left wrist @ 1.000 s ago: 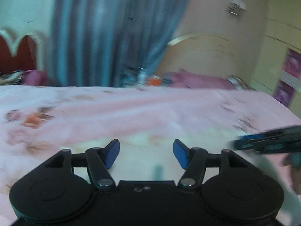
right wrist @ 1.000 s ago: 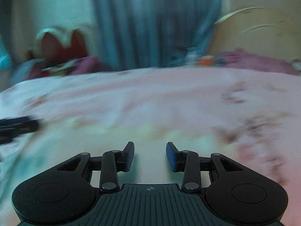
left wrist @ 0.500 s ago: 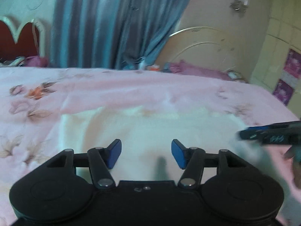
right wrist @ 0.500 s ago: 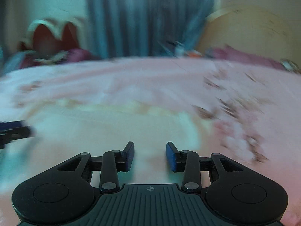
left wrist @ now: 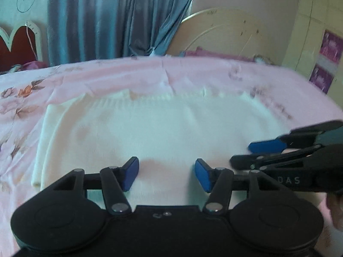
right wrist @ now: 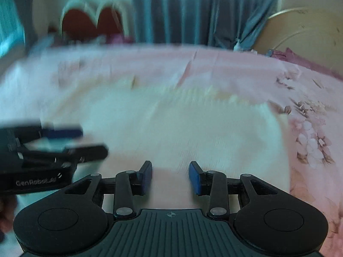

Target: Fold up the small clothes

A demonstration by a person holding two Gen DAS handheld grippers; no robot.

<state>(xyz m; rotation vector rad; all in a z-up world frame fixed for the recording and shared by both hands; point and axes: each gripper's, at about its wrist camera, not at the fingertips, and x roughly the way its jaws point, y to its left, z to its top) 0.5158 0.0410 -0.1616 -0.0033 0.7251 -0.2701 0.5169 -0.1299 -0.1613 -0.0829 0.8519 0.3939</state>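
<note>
While the white garment lies spread flat across the pink floral bedsheet, both grippers hover low over its near edge, side by side. The left gripper has its jaws wide apart, blue pads facing each other with nothing between them but the pale knit below. Over to its right, the right gripper comes in from the side in the left wrist view, one blue pad showing clearly, black linkage beneath it.

Switch to the right wrist view and it is the same picture mirrored: the right gripper gapes open, empty, its pads poised just above the cloth, and the left gripper is a blurred dark shape at the left edge. The garment is soft with motion blur here, though its right edge shows clean against the flowered sheet.

The cloth sits in the middle of the bed, a ribbed band along its far edge, and a folded layer doubled along its left side. Behind the bed hangs a blue-grey curtain, with a curved cream headboard to its right and a red-and-white chair back at far left.
</note>
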